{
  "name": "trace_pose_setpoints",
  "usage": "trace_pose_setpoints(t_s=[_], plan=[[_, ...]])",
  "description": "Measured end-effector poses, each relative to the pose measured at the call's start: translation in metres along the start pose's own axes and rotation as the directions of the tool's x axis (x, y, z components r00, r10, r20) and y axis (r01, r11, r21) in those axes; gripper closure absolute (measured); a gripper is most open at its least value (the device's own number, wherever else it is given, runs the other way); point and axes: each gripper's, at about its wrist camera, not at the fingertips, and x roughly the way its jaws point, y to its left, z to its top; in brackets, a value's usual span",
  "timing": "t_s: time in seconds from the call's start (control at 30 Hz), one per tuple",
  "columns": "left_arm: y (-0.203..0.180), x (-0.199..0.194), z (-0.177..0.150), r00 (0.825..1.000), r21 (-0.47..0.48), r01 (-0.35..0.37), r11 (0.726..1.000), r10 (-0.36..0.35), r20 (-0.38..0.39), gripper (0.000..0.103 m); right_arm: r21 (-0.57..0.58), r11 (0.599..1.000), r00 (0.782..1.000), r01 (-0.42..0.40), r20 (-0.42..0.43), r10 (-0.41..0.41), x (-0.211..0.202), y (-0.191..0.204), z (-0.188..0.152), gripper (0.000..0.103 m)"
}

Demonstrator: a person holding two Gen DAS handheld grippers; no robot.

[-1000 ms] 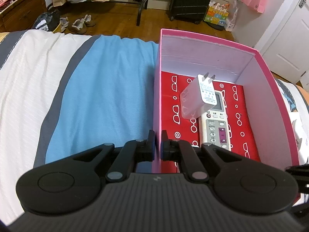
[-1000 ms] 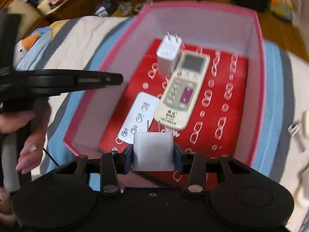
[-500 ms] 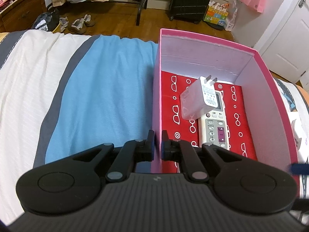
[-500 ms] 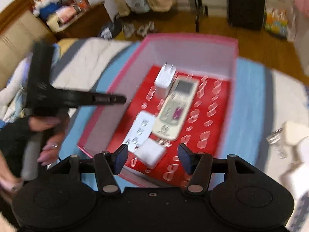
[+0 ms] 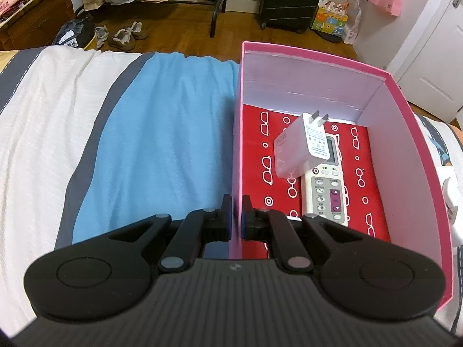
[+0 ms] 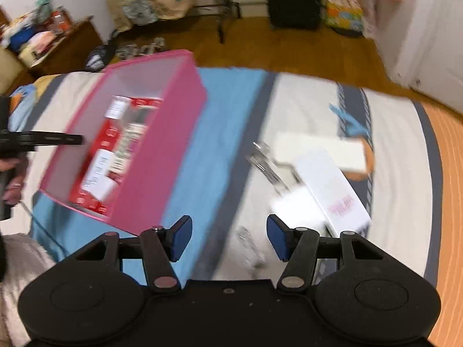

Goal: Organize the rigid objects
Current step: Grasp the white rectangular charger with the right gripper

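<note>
Both wrist views look steeply down, sharing the pink box point(image 5: 411, 133).

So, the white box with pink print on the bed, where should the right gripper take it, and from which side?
Take the white box across its two long sides, near the middle, coming down from above. It lies flat on the bed with its broad face up, and the right gripper is open and empty. The picture is blurred, so whether it fits between the jaws is uncertain.

left gripper point(image 5: 236, 217): black body, ribbed grey top, small lightning mark, round discs at 4 and 8 o'clock, silver rivets, blue pads | right gripper point(image 6: 228, 238): black, smooth top, blue pads point(image 6: 181, 238), copper-toned rivets | hand point(image 6: 11, 173): ring worn, at 9 o'clock
</note>
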Motion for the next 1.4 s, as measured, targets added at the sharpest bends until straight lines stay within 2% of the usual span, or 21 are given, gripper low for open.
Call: trace_pose_setpoints(t_s=[0.07,0.17,0.3,0.4,0.5,0.57,0.63,0.77,0.83,1.03,1.2,1.33,1.4], plan=[[-0.002,0.000,0.000,1.000,0.008,-0.009,1.000,0.009,-0.001,0.098,-0.016,1.000,1.000,0.023,0.014,-0.023,0.009,-0.011,-0.007,0.041],[-0.003,0.004,-0.001,1.000,0.008,-0.020,1.000,0.020,-0.014,0.098,-0.158,0.983,0.995,0.095,0.011,-0.094,0.024,-0.015,-0.019,0.041],[-0.006,0.001,0.001,0.999,0.004,-0.034,0.999,0.034,0.000,0.100,-0.307,0.943,0.992,0.128,0.049,-0.119,0.034,-0.011,-0.026,0.041],[-0.008,-0.003,0.001,0.999,0.012,-0.041,0.999,0.041,0.021,0.100,-0.341,0.932,0.992,0.127,0.060,-0.113,0.045,-0.017,-0.023,0.041],[-0.007,-0.004,0.000,0.999,0.008,-0.045,0.999,0.045,0.026,0.100,-0.394,0.900,0.983,0.186,0.082,-0.167,0.063,-0.020,-0.023,0.039],[-0.007,-0.004,0.001,0.999,0.004,-0.046,0.999,0.046,0.025,0.100,-0.423,0.885,0.981,0.193,0.079,-0.176,0.070,-0.021,-0.023,0.037],[-0.008,-0.004,0.001,0.999,0.006,-0.047,0.999,0.047,0.026,0.100,-0.428,0.885,0.983,0.184,0.075,-0.168,0.076,-0.025,-0.022,0.032],[-0.008,-0.004,0.001,0.998,0.009,-0.050,0.999,0.049,0.026,0.101,-0.400,0.901,0.985,0.169,0.089,-0.145,0.076,-0.033,-0.018,0.031],[-0.008,-0.004,0.001,0.999,0.000,-0.048,0.999,0.048,0.022,0.100,-0.393,0.906,0.987,0.157,0.085,-0.134,0.075,-0.032,-0.018,0.042],[-0.006,-0.007,0.001,0.999,-0.005,-0.040,0.999,0.040,0.020,0.100,-0.281,0.942,0.977,0.182,0.159,-0.141,0.063,-0.020,-0.016,0.042],[-0.004,-0.005,0.002,0.999,-0.007,-0.033,0.999,0.033,0.020,0.100,-0.220,0.966,0.973,0.132,0.214,-0.084,0.043,-0.007,-0.016,0.044],[-0.004,-0.005,0.001,0.999,-0.005,-0.026,1.000,0.026,0.022,0.100,-0.254,0.958,0.970,0.130,0.233,-0.070,0.033,0.014,-0.020,0.044],[-0.003,-0.007,0.000,1.000,-0.008,-0.021,1.000,0.022,0.021,0.100,-0.264,0.955,0.974,0.133,0.213,-0.077,0.033,0.022,-0.021,0.049]])
